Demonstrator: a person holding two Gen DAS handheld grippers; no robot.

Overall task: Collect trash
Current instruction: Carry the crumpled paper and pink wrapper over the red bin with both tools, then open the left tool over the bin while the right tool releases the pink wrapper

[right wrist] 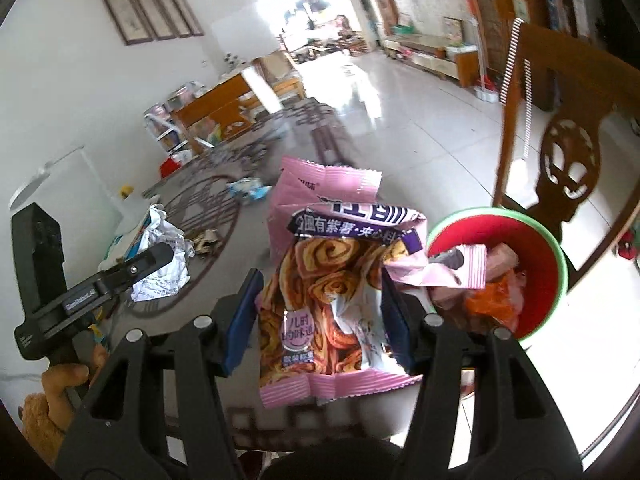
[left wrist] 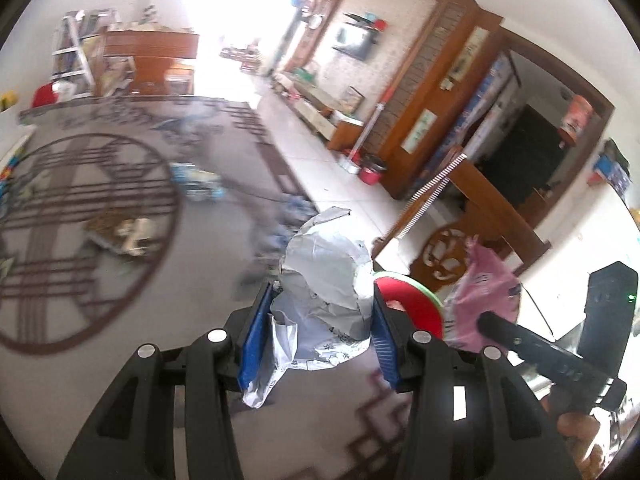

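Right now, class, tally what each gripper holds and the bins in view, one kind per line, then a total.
Silver crumpled wrapper, in left gripper: 1
Pink snack bag, in right gripper: 1
Red bin with green rim: 1
Total: 3

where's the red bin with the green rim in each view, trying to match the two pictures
Left wrist view: the red bin sits right of centre, low, mostly hidden behind the left gripper and its silver wrapper.
Right wrist view: the red bin is at the right, just beyond the right gripper, with wrappers inside.
Shared landmark: the carved wooden chair back, standing behind the bin in both.
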